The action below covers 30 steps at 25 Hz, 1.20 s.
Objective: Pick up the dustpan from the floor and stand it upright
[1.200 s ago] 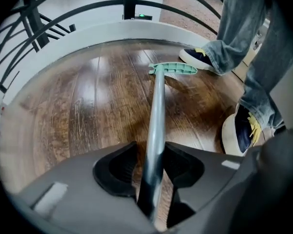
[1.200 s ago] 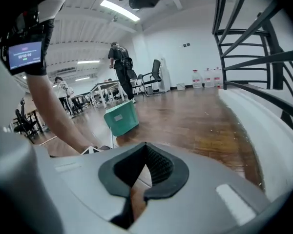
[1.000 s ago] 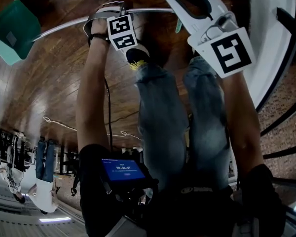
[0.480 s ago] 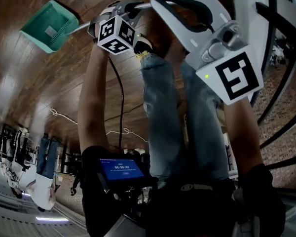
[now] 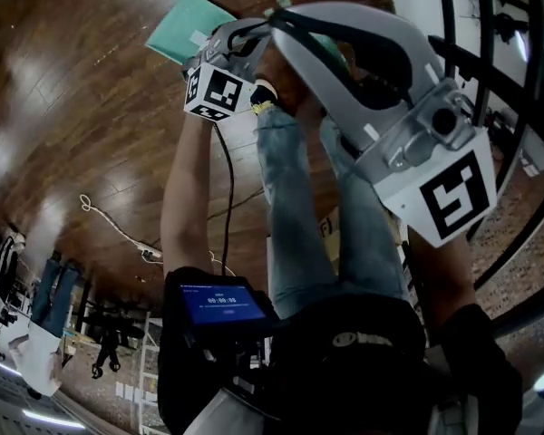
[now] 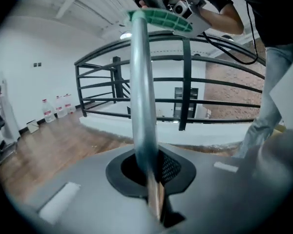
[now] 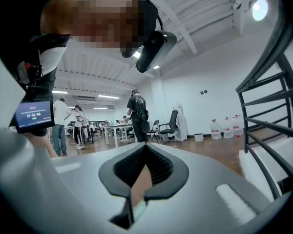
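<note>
The dustpan's green pan (image 5: 186,27) shows at the top of the head view, off the wooden floor. Its silver handle (image 6: 140,96) runs straight up from my left gripper (image 6: 154,199), which is shut on it. The handle ends in a green cap (image 6: 161,19). My right gripper (image 6: 173,1) grips that cap from above. In the right gripper view the right gripper (image 7: 136,194) is shut, with a pale green sliver between the pads. In the head view the left gripper (image 5: 243,36) is just below the pan, the right gripper (image 5: 286,14) beside it.
A black metal railing (image 6: 185,82) on a white base stands close ahead, with a brick wall behind it. Water bottles (image 6: 56,108) line the far wall. A cable (image 5: 118,234) lies on the wooden floor. People, tables and chairs (image 7: 136,113) fill the room's far side.
Both grippers have risen toward the head camera. The green pan swung from the far left to the top middle, and the handle went from lying level to upright.
</note>
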### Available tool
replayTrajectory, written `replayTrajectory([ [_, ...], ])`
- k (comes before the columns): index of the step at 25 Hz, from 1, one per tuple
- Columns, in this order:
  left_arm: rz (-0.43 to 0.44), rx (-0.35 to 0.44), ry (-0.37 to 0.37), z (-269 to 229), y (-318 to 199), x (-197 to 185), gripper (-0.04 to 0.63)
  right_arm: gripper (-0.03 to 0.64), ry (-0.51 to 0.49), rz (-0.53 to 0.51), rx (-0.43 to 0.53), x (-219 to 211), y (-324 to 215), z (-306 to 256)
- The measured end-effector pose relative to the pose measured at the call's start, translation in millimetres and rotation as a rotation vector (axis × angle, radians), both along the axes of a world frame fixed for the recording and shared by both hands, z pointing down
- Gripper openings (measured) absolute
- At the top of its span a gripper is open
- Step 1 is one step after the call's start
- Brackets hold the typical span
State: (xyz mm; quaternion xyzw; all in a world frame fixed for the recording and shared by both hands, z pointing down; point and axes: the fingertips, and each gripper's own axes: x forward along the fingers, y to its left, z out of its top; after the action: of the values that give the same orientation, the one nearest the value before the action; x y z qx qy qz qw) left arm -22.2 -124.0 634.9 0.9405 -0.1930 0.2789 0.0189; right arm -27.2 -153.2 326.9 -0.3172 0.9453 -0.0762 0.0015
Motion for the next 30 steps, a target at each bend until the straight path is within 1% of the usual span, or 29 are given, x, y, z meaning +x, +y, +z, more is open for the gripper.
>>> replayTrajectory([
  [2,-0.058,-0.002,0.038,-14,5,-15,0.021,0.002,-0.003,-0.026,0.026,-9,7,-29],
  [4,-0.108,-0.011,0.089,-26,11,-28,0.02,0.002,-0.009,-0.048,0.034,-18,13,-46],
  [6,-0.153,0.004,0.131,-32,12,-40,0.023,0.002,-0.007,-0.067,0.035,-30,17,-44],
  [9,-0.213,0.03,0.174,-26,13,-50,0.032,0.002,0.03,-0.088,0.029,-47,30,-20],
  [11,-0.236,0.019,0.183,-22,19,-44,0.035,0.002,0.055,-0.105,0.008,-52,41,-9],
  [14,-0.254,0.001,0.166,-8,29,-40,0.028,0.002,0.069,-0.106,-0.014,-55,46,-1],
  [18,-0.27,-0.022,0.195,-5,36,-36,0.039,0.002,0.081,-0.103,-0.017,-51,46,3],
  [19,-0.278,-0.026,0.204,-5,36,-37,0.082,0.002,0.083,-0.102,-0.019,-50,46,4],
  [20,-0.286,-0.032,0.218,-5,35,-38,0.153,0.002,0.083,-0.099,-0.022,-50,46,4],
  [21,-0.292,-0.038,0.235,-6,34,-39,0.264,0.003,0.08,-0.096,-0.026,-49,45,4],
  [22,-0.295,-0.042,0.252,-7,32,-40,0.358,0.002,0.076,-0.092,-0.028,-49,45,4],
  [23,-0.296,-0.045,0.263,-7,31,-41,0.42,0.002,0.073,-0.09,-0.029,-49,45,4],
  [24,-0.294,-0.047,0.263,-6,31,-44,0.433,0.002,0.071,-0.088,-0.03,-48,44,4],
  [26,-0.287,-0.05,0.237,-2,33,-51,0.449,0.002,0.065,-0.088,-0.029,-48,43,5],
  [30,-0.29,-0.081,0.139,15,59,-74,0.449,0.003,0.066,-0.094,-0.025,-51,47,9],
])
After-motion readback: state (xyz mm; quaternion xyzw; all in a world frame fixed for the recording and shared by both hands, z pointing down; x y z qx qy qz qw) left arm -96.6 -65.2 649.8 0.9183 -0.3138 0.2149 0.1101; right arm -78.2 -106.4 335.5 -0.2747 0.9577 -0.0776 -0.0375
